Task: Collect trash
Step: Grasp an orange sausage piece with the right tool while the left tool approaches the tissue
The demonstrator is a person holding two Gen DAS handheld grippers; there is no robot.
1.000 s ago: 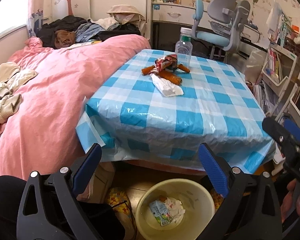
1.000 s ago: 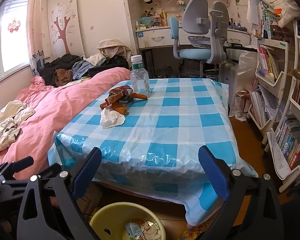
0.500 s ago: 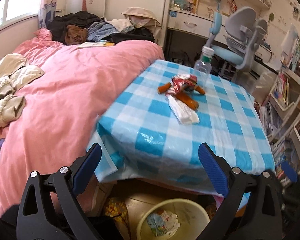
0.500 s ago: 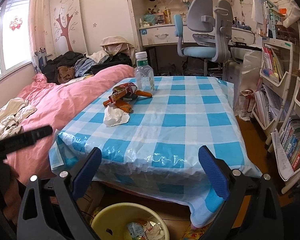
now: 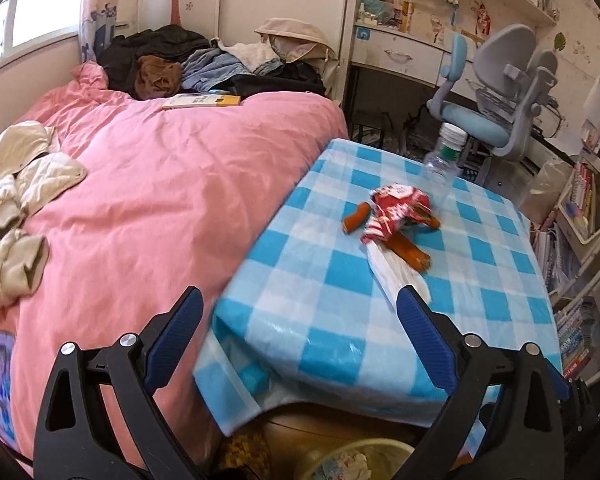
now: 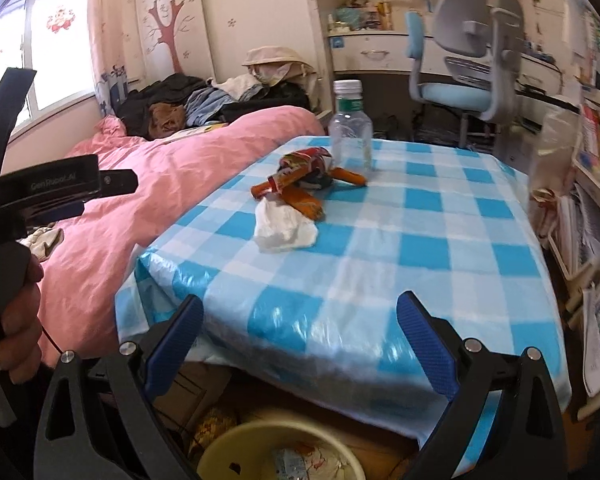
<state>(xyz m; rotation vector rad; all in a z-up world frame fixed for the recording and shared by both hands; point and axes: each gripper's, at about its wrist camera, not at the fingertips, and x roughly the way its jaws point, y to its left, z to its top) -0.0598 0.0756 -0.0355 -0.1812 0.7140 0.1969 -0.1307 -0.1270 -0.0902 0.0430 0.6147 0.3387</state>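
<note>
Both the left gripper [image 5: 298,312] and right gripper [image 6: 299,318] hang spread and empty off the table's [image 6: 440,248] near edge, above a yellow bin [image 6: 236,446]; wrappers [image 6: 300,178], tissue [image 6: 284,228] and bottle [image 6: 350,128] cluster toward the far-left corner, the right half bare.

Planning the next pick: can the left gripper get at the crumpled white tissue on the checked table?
Probably yes: the left gripper has its jaws open and empty, and nothing stands between it and the crumpled white tissue, which lies nearest.
</note>
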